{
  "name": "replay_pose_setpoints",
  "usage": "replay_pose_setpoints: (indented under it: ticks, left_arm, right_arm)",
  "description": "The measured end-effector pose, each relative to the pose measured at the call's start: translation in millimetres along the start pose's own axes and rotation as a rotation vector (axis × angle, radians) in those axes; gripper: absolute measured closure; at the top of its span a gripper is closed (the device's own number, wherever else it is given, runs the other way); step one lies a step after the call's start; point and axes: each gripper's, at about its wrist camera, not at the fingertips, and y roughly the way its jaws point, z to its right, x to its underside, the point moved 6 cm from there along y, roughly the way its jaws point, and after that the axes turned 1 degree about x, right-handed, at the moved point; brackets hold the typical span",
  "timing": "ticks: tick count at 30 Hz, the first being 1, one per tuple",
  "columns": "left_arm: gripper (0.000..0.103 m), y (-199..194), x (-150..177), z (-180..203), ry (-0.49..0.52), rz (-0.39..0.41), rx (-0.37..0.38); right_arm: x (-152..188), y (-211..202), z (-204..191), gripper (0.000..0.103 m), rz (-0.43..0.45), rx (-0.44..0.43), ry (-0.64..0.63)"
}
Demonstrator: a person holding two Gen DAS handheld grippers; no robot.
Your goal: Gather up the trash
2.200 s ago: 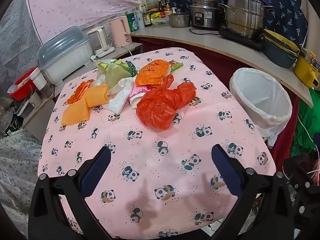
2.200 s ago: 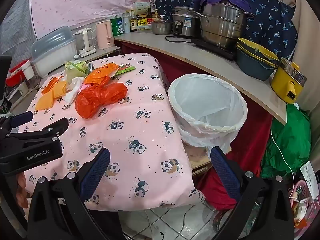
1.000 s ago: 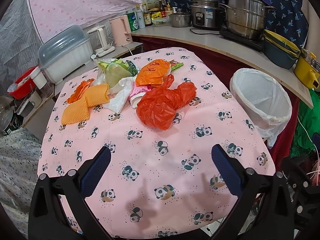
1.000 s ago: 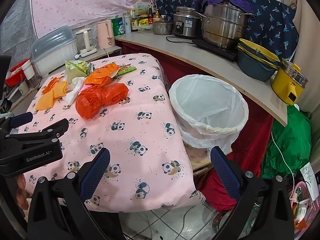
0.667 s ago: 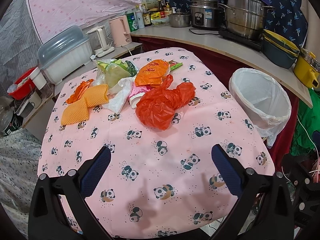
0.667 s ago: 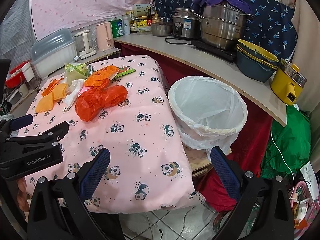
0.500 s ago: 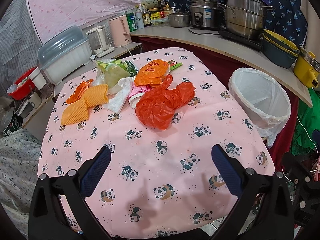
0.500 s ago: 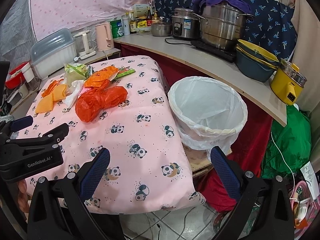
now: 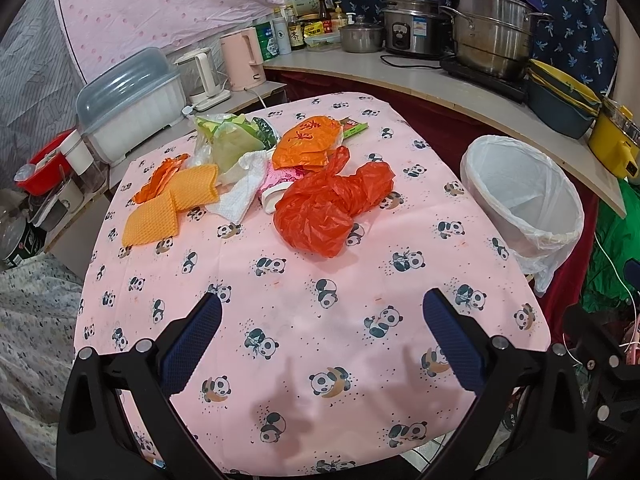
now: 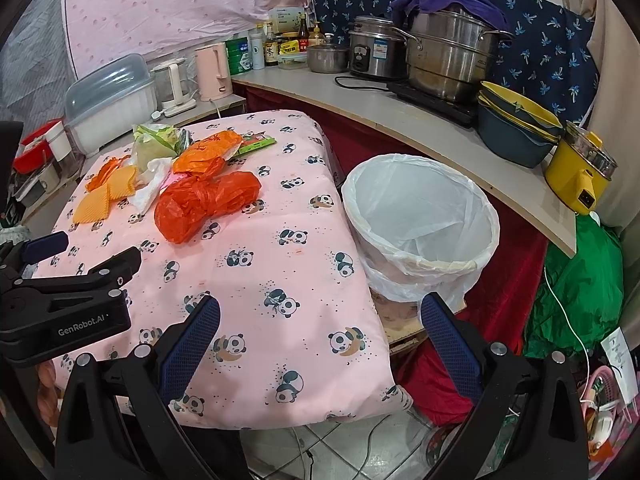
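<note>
The near half of the surface [image 9: 304, 320], covered in a pink panda-print cloth, lies bare, and both tools hang over that stretch: the left hand-held gripper [image 9: 320, 316] has its blue-padded fingers spread wide with nothing between them, and the right hand-held gripper [image 10: 320, 320] is likewise spread wide and holding nothing, poised over the near right corner where the cloth drops off toward the tiled floor. The trash is all heaped on the far half. A crumpled red plastic bag [image 9: 332, 204] sits nearest the middle; just beyond it lies an orange printed bag [image 9: 308, 142], with a green wrapper [image 9: 354, 128] at the far edge. To the left of these are a white crumpled tissue [image 9: 244, 192], a greenish plastic bag [image 9: 232, 140] behind it, and two orange mesh pads [image 9: 168, 204] close to the left edge. Off the right edge, just beside the surface and lower than its top, stands the waste bin [image 10: 424, 216], lined with a white bag; inside it only the liner shows. Behind the bin a long counter [image 10: 400, 120] curves along the wall, carrying a large steel steamer pot [image 10: 452, 60], stacked bowls [image 10: 516, 128] and a yellow pot [image 10: 580, 172]. On the far left stands a lidded plastic container [image 9: 128, 100]; its contents cannot be made out.
</note>
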Motion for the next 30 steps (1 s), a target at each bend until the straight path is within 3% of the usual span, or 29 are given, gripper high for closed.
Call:
replay_pose_setpoints:
  ticks: [30]
  left_arm:
    - [0.007,0,12,-11,-0.007,-0.003,0.003]
  right_arm:
    - [1,1,-7,0.006,-0.001,-0.001,-0.007]
